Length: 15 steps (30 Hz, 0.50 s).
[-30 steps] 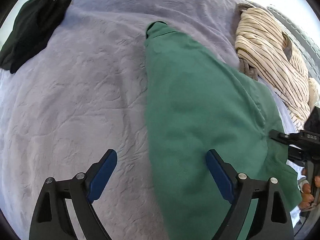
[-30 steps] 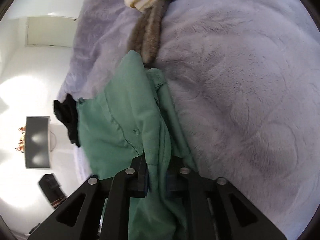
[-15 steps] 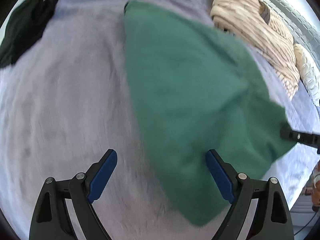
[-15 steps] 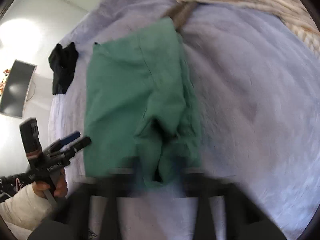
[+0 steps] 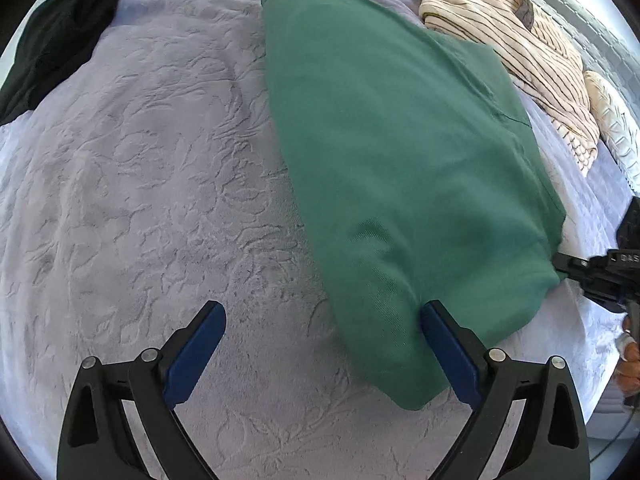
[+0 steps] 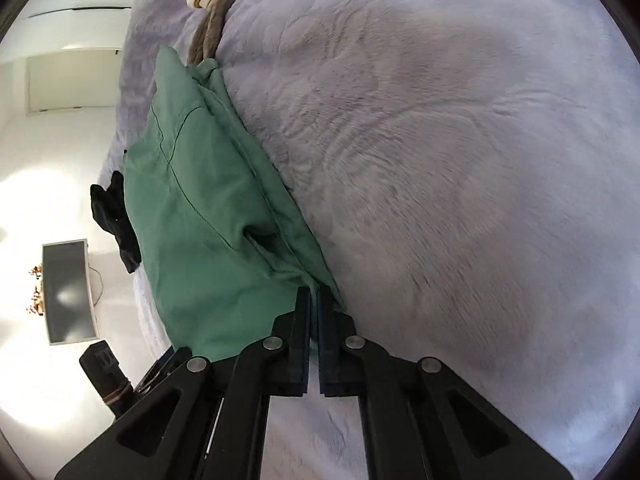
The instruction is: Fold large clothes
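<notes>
Green garment (image 5: 400, 152) spread lengthwise on the lavender bedspread (image 5: 140, 200), folded into a long tapering shape. Left tool (image 5: 320, 344) hovering wide open above the bed, its right blue pad just beside the garment's near edge, gripping nothing. Right tool (image 6: 314, 300) clenched on the garment's corner (image 6: 316, 280), cloth pinched between the pads. Striped cream clothing (image 5: 512, 48) beyond the green piece; black clothing (image 5: 52, 36) well apart at the far left.

My view: bed (image 5: 140, 200) under a lilac embossed blanket; lying on it, a green garment (image 5: 400, 160) at centre; black clothing (image 5: 52, 36) far left; a striped top (image 5: 516, 40) far right.
</notes>
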Motion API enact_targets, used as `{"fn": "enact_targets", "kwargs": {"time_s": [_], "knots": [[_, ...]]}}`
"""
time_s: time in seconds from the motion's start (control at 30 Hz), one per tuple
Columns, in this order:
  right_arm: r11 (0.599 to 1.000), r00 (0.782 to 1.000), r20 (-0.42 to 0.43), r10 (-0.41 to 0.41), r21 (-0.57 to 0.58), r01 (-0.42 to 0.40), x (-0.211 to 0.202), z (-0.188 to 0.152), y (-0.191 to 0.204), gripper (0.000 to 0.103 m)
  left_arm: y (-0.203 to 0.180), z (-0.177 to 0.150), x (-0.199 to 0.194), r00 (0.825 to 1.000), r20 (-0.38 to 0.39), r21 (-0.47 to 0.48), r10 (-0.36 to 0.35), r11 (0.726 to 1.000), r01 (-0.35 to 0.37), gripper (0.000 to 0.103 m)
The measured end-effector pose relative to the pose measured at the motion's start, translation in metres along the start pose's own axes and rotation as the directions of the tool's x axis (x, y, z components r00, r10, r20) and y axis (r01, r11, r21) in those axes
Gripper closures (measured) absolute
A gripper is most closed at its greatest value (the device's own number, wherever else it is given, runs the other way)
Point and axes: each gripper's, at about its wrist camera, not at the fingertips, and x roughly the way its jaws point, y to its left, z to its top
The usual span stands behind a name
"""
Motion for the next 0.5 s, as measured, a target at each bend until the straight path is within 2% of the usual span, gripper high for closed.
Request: {"fn": "enact_targets", "kwargs": {"time_s": [0.17,0.33,0.43,0.5], "knots": [[0.997,0.996,0.054,-0.072,-0.028,0.074,-0.033,-0.009,0.018,0.098,-0.001,-0.006,-0.003,1.000,0.002,-0.019,0.022,1.000,-0.022,0.004],[0.991,0.995,0.104,-0.007,-0.133,0.021,-0.047,-0.013,0.062,0.097,-0.003,-0.004,-0.001,0.999,0.000,-0.018,0.053,0.998,-0.053,0.004],[0.968,0.990,0.117,-0.080,-0.227,0.105,-0.035,-0.002,0.091,0.097,-0.005,-0.002,0.000,0.998,-0.008,-0.029,0.063,0.998,-0.063,0.004],[0.961,0.987,0.110,-0.118,-0.237,0.141,-0.025,0.007,0.100,0.097,-0.004,-0.002,0.000,0.998,-0.014,-0.041,0.059,0.997,-0.060,0.004]]}}
